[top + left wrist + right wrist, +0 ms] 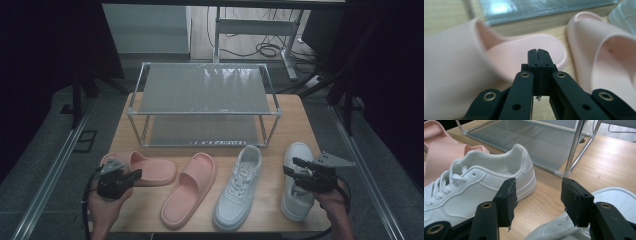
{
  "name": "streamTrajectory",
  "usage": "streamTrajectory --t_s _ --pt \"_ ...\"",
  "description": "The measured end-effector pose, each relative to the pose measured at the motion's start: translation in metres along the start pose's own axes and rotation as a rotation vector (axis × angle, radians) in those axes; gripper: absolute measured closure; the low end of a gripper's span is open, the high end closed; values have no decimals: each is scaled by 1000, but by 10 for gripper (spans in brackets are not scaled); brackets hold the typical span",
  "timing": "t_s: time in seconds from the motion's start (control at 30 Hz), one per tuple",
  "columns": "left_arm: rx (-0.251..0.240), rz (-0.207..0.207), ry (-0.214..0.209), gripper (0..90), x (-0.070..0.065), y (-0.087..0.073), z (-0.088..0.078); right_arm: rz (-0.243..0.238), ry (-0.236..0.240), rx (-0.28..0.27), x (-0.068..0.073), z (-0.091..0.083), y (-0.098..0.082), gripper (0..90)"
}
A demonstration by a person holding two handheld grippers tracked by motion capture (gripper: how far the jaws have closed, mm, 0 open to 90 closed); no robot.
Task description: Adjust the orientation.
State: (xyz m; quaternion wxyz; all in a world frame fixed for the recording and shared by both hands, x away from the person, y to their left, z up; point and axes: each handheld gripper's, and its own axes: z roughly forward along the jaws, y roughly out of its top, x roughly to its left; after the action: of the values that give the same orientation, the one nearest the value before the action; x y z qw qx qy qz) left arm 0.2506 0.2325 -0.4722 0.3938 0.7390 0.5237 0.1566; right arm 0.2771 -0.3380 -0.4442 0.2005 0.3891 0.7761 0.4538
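Two pink slippers and two white sneakers lie in a row on the wooden table [295,112]. My left gripper [134,174] hovers over the left pink slipper [150,169], its jaws shut with nothing between them; in the left gripper view the same gripper [539,53] points at that slipper [506,56]. The second pink slipper [190,190] lies beside it. My right gripper [291,166] is open above the right white sneaker [296,187]. In the right gripper view its jaws [537,195] stand apart over bare table, between the left white sneaker [484,182] and the right sneaker [616,197].
A two-tier metal shoe rack [202,102] with mesh shelves stands at the back of the table. The left white sneaker [239,187] lies between the slippers and the right sneaker. Dark floor and cables lie beyond the table.
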Motion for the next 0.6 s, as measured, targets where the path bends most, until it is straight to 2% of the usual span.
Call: streamTrajectory --t_s 0.1,0.37,0.6 --pt "9 9 -11 900 -6 11 12 -2 0 -5 0 -2 1 469" --pt "51 7 18 900 -5 19 38 -2 12 -2 -1 1 1 469" --pt "55 -13 50 900 3 16 42 -4 16 1 0 2 1 469"
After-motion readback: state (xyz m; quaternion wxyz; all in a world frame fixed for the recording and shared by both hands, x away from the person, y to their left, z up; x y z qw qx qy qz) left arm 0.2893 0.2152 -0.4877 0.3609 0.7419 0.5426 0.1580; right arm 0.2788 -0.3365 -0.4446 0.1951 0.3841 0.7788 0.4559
